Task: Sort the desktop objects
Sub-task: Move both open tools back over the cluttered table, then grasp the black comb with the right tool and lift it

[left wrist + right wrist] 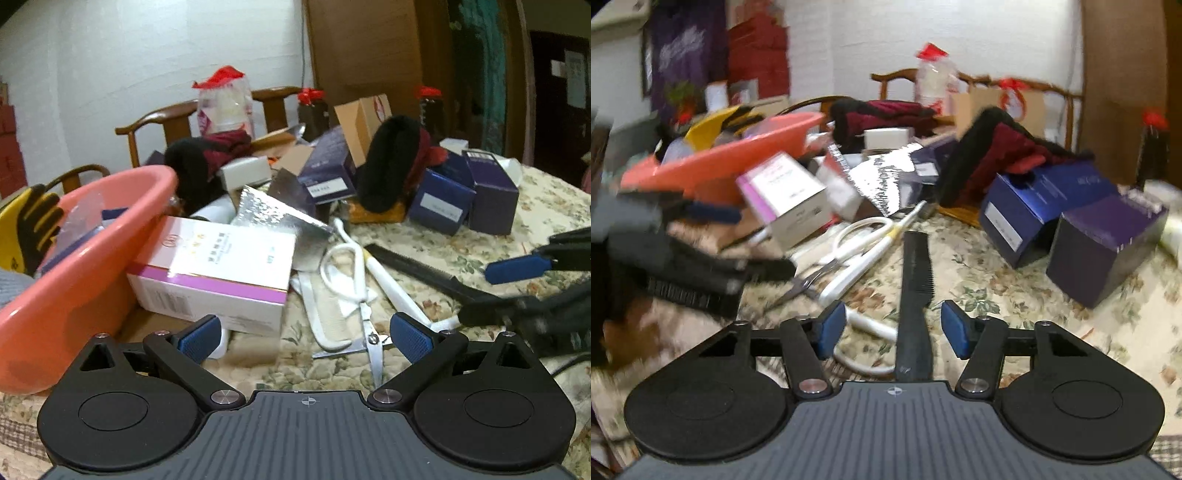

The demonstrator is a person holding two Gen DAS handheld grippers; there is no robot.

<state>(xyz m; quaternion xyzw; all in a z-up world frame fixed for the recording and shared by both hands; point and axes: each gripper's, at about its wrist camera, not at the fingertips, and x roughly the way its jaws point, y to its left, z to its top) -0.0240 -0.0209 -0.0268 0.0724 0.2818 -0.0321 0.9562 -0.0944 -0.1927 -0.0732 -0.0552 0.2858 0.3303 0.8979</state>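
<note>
**Inspector:** Start with the biggest item. The pink basin [74,258] sits at your ten o'clock in the left wrist view, tilted against the clutter. It looks like rigid, light plastic; if you shift it, take it by the rim.

**Operator:** And the white box?

**Inspector:** The white box with the purple stripe [218,273] leans on the basin at eleven o'clock. It is cardboard, probably light, with glossy faces that may slip; grip across its short sides. Your left gripper [304,334] has its jaws wide apart and holds nothing.

**Operator:** The right one?

**Inspector:** Your right gripper [894,328] is also spread, and the black comb [915,280] runs toward twelve o'clock between its pads without touching either. The comb is thin, stiff and flat on the flowered cloth [997,295]; I judge the solid spine the safest hold, not the teeth.

**Operator:** The scissors?

**Inspector:** The white-handled scissors [364,295] lie at one o'clock of your left gripper. Their blades are metal and pointed, so take them by the handle loop.
</note>
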